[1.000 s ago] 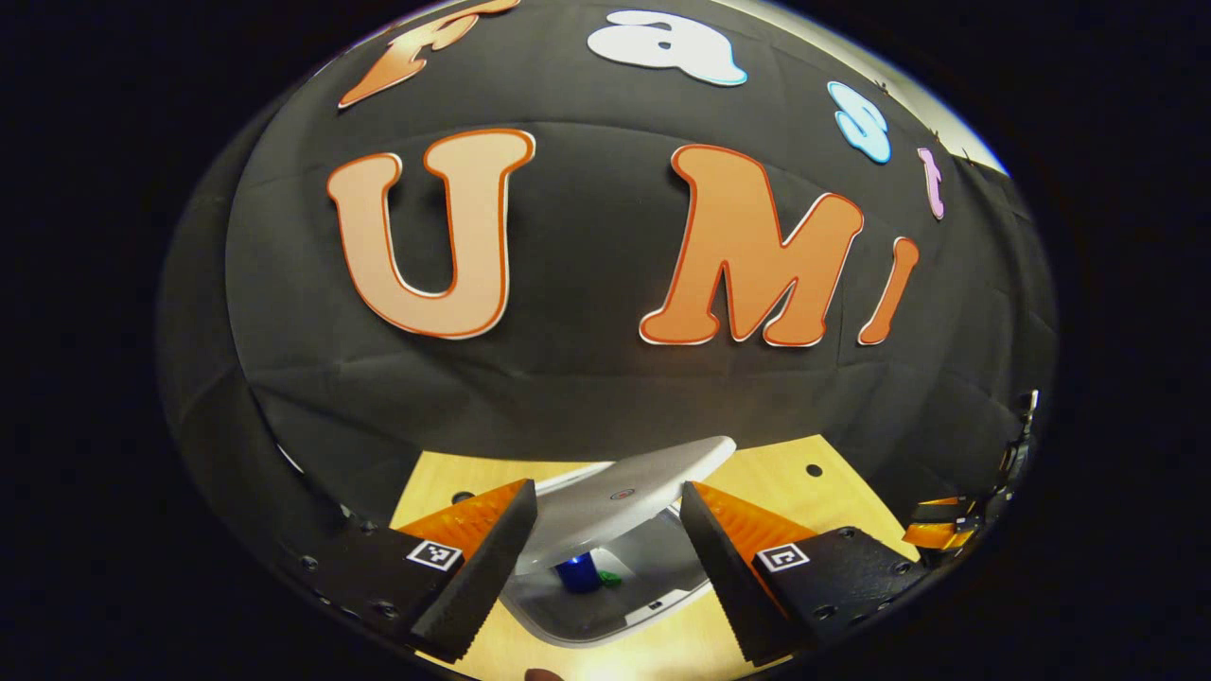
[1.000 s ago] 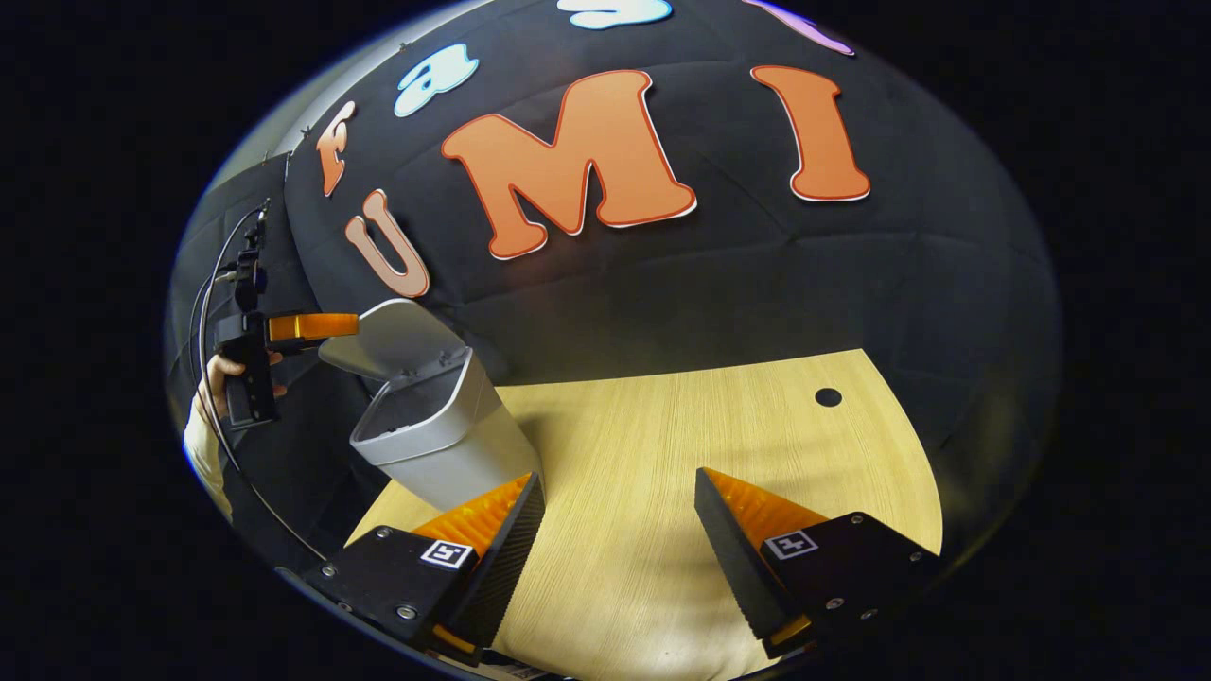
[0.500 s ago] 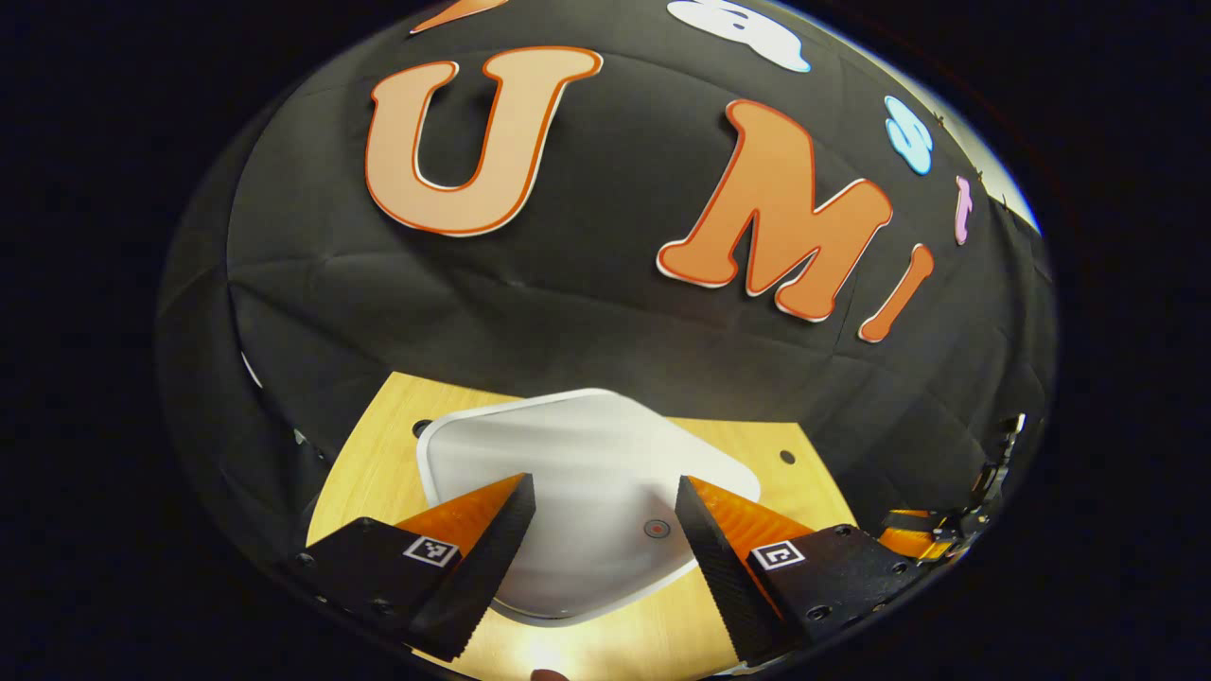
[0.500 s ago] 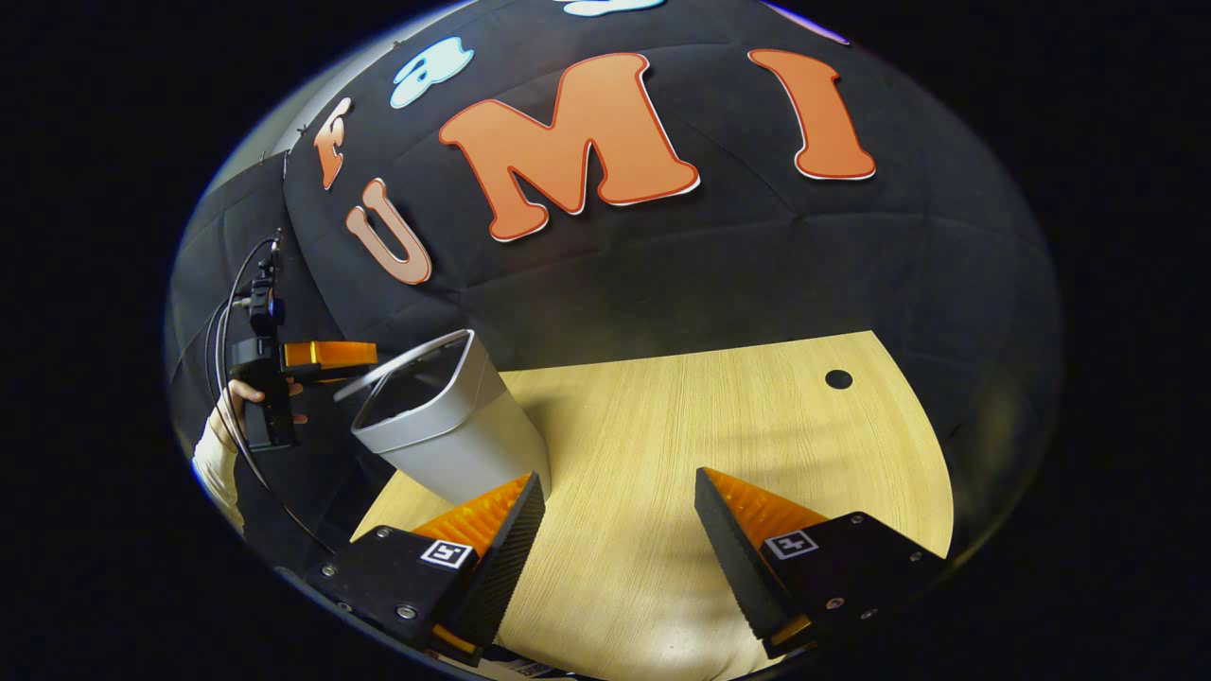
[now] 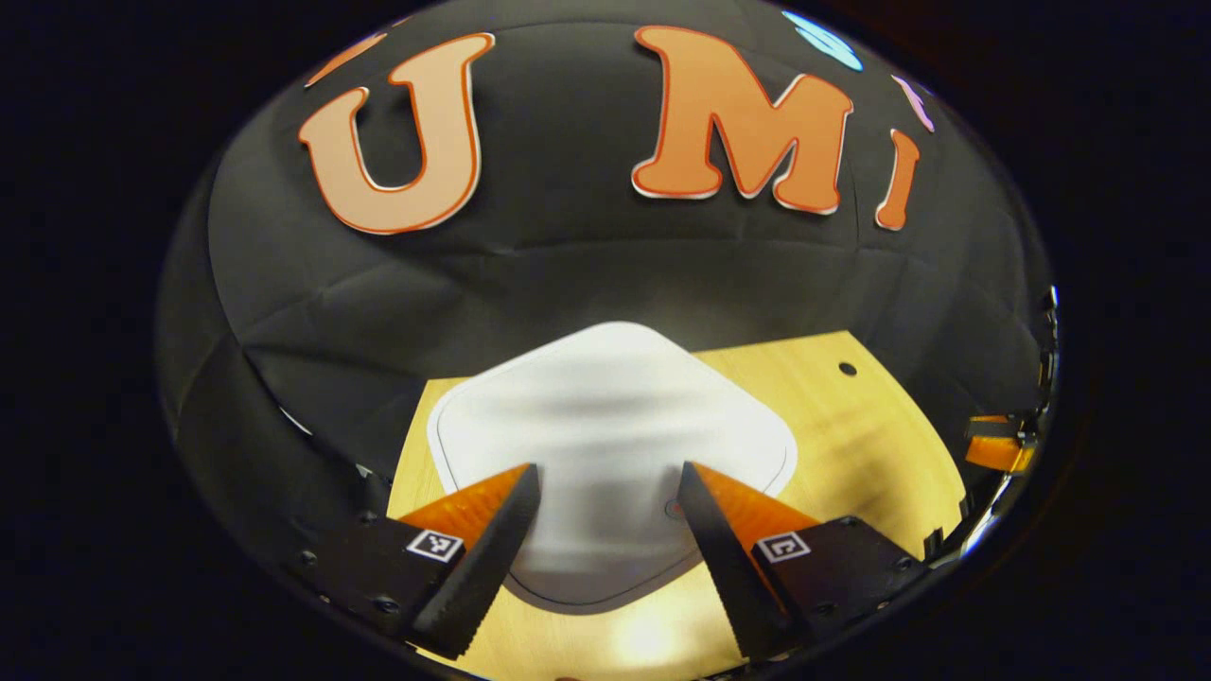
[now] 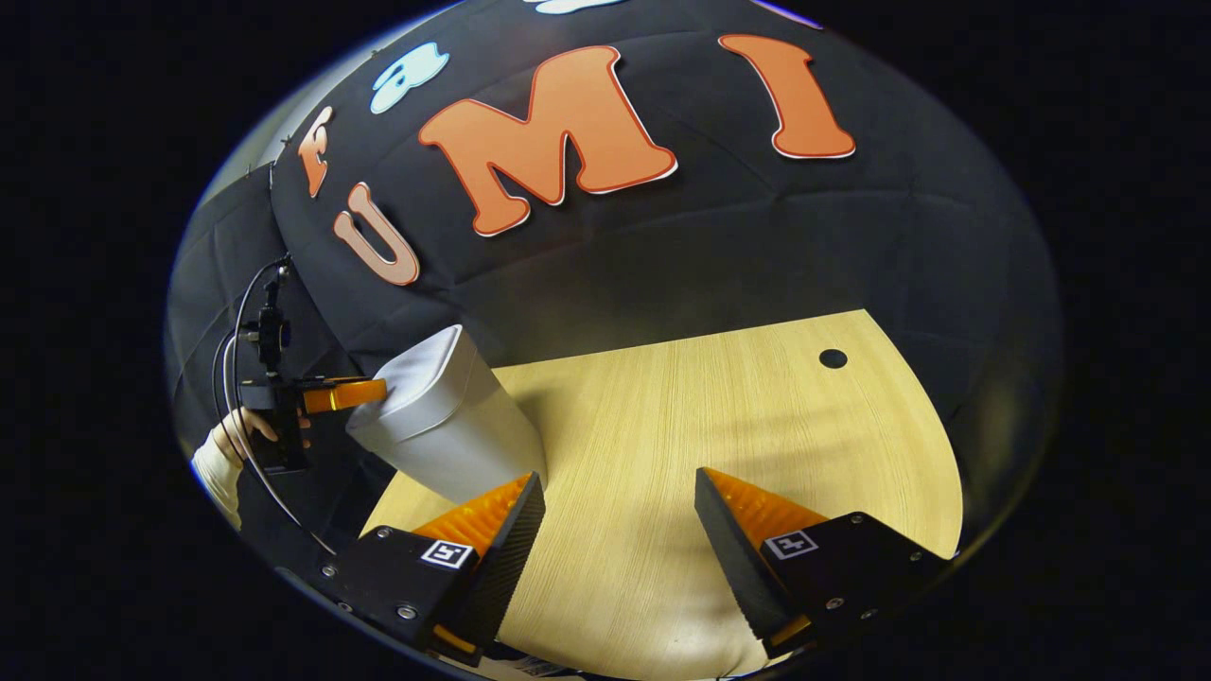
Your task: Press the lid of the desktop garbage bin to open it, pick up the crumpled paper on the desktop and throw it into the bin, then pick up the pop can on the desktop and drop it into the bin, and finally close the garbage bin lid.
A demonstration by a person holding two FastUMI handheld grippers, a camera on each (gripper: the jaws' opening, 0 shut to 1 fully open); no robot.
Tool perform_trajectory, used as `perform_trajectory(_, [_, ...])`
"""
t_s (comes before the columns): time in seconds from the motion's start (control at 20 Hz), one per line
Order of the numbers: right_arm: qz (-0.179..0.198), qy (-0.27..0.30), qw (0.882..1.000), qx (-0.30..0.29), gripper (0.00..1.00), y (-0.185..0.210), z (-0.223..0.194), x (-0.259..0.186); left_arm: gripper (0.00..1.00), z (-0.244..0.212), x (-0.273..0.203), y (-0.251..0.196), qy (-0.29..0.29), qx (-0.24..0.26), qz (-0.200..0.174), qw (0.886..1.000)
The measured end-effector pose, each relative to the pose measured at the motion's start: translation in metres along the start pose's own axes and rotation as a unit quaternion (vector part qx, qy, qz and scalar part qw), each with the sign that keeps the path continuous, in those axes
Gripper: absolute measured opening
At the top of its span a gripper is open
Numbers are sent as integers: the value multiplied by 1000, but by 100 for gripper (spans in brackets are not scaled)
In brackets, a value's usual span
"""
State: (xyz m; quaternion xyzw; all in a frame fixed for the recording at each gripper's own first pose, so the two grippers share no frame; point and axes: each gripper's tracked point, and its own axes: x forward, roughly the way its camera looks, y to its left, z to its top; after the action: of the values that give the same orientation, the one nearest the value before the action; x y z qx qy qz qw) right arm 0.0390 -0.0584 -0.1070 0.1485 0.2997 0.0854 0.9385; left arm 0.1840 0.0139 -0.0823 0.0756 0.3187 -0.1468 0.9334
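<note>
Closing step: left gripper [image 5: 605,492] hovers over the lid [image 5: 615,416], fingers spread, holding nothing, to press it flat.
Bin [image 6: 445,426]: far left on desktop [image 6: 719,426].
Right gripper [image 6: 620,515]: spread, empty, parked near.

Each gripper [image 6: 620,520] has black screwed mounts with square markers; a white sleeve [image 6: 216,473] shows.

It was a recording booth, not a home: black cloth wall [image 6: 757,246] hung behind a light wooden desk [image 6: 681,426], with one small bin [image 6: 445,426] on it.
</note>
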Motion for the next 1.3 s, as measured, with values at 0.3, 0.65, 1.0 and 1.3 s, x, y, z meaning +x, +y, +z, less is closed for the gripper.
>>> perform_trajectory(0.3, [4,-4,1000,-8,95,8,3,-4,97,-2,-1,-1,-17,-21,-3,1000])
perform_trajectory(0.65, [2,-19,1000,-8,95,12,10,-12,96,2,-3,0,-35,-55,6,998])
perform_trajectory(1.0, [-13,-43,999,-10,95,13,22,-22,97,18,-7,-30,-66,-97,-22,993])
perform_trajectory(1.3, [-35,-78,996,-27,95,14,36,-31,97,43,-53,-72,-125,-59,-38,990])
